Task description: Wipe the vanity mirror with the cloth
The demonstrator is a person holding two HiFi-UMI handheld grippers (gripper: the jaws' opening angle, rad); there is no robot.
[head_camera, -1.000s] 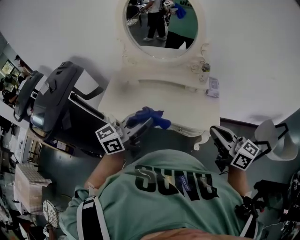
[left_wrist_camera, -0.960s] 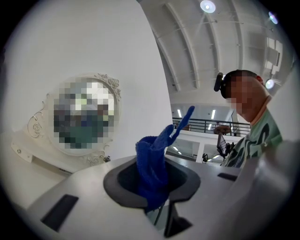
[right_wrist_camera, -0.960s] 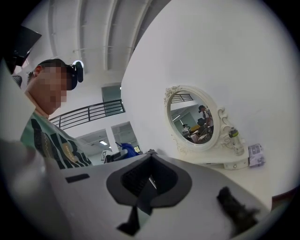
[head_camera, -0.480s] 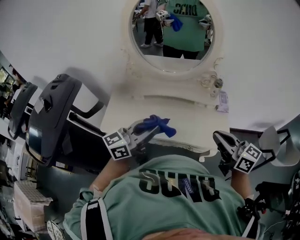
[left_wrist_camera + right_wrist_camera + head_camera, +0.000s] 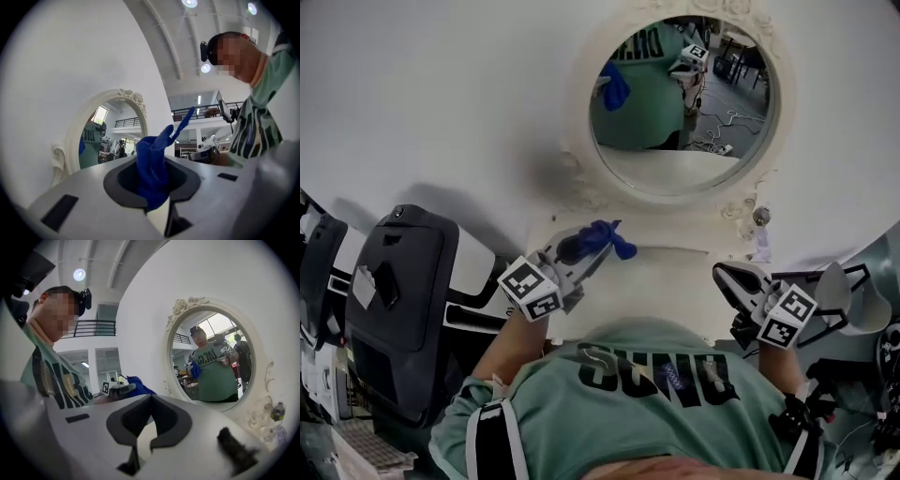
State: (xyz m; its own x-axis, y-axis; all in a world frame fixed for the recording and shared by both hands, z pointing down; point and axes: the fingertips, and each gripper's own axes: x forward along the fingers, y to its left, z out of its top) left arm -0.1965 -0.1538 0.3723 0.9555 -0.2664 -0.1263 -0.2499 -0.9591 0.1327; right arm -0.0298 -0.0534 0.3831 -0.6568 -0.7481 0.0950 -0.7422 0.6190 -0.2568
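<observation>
The oval vanity mirror (image 5: 680, 103) in its carved cream frame hangs on the white wall above the white vanity top (image 5: 670, 272). My left gripper (image 5: 589, 244) hovers over the top's left part, below the mirror, shut on a bunched blue cloth (image 5: 607, 237). In the left gripper view the cloth (image 5: 152, 171) sticks up between the jaws of the left gripper (image 5: 154, 192), with the mirror (image 5: 105, 136) ahead to the left. My right gripper (image 5: 727, 275) is low at the right with its jaws together and nothing in them. The right gripper view shows the right gripper (image 5: 150, 420) facing the mirror (image 5: 211, 359).
A black machine (image 5: 394, 281) stands left of the vanity. A small bottle (image 5: 759, 217) and a packet (image 5: 762, 248) sit at the top's right end. A white lamp-like object (image 5: 853, 295) is at the far right. My green shirt (image 5: 656, 394) fills the foreground.
The head view has tilted up, so the mirror now looks larger and lower. My left gripper with the cloth has risen towards the mirror. The right gripper has hardly moved.
</observation>
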